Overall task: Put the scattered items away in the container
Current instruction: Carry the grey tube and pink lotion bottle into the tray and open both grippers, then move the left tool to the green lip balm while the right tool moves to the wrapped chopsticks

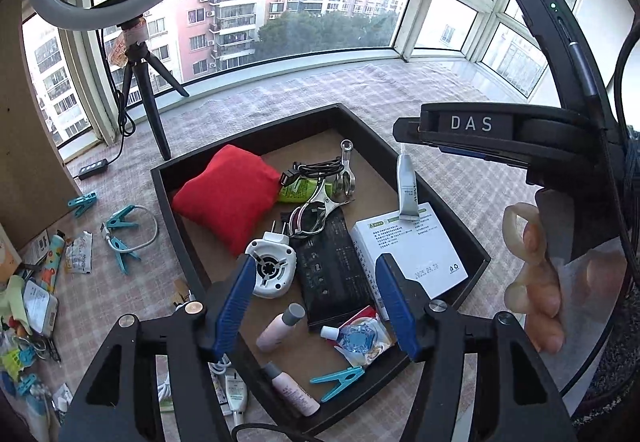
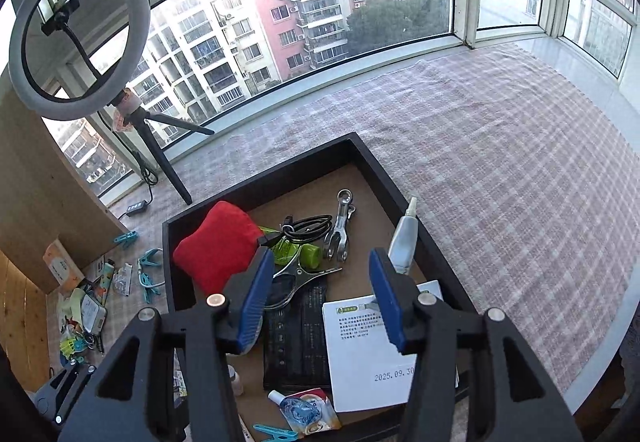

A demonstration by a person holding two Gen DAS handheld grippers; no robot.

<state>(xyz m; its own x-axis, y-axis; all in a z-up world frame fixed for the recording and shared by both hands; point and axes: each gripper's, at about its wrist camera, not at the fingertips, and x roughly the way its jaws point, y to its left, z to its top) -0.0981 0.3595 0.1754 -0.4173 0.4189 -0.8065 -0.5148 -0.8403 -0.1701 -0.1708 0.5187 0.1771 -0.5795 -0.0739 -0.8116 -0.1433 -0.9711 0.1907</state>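
A dark tray [image 1: 168, 194] with a brown floor holds a red cushion [image 1: 228, 198], a white box [image 1: 412, 246], a black packet [image 1: 332, 274], a white plug adapter [image 1: 272, 266], a grey tube [image 1: 408, 186], pink bottles [image 1: 280, 326] and a teal clip [image 1: 338, 382]. My left gripper [image 1: 316, 302] is open and empty above the tray's near part. My right gripper [image 2: 320, 294] is open and empty above the tray [image 2: 168, 242], over the black packet [image 2: 296, 342] and white box [image 2: 368, 354]. The grey tube [image 2: 404, 238] leans on the tray's right wall.
Teal clips [image 1: 120, 238], a white cable [image 1: 148, 226], sachets [image 1: 78, 254] and small packets lie scattered on the checked cloth left of the tray. A ring light on a tripod [image 1: 148, 90] stands at the back left. A cardboard box [image 2: 36, 194] stands at the left.
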